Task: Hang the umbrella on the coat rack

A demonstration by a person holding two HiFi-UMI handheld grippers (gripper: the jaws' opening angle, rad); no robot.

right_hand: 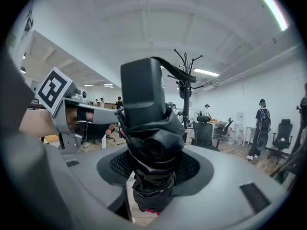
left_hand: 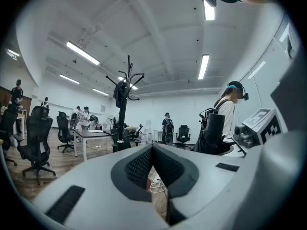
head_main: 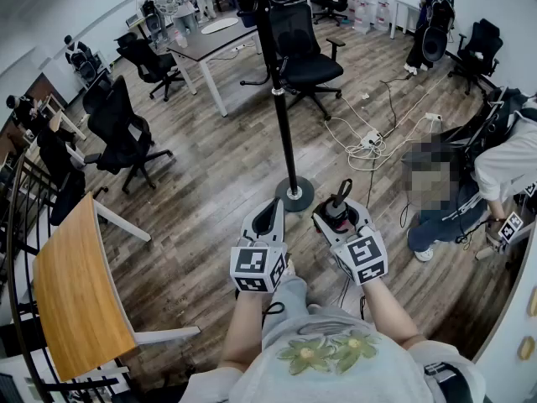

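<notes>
Right fingers (right_hand: 194, 168) clamp umbrella (right_hand: 152, 143) — upright; handle up.

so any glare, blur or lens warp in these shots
Head view: strong fisheye, floorboards bow around the coat rack. Left gripper view: ceiling light blows out white, corners vignette black. Right gripper view: same vignette, black umbrella close up shows little detail.

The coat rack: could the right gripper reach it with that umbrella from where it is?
Probably yes: the coat rack stands just ahead of the right gripper, which holds the umbrella, with only bare floor between.
</notes>
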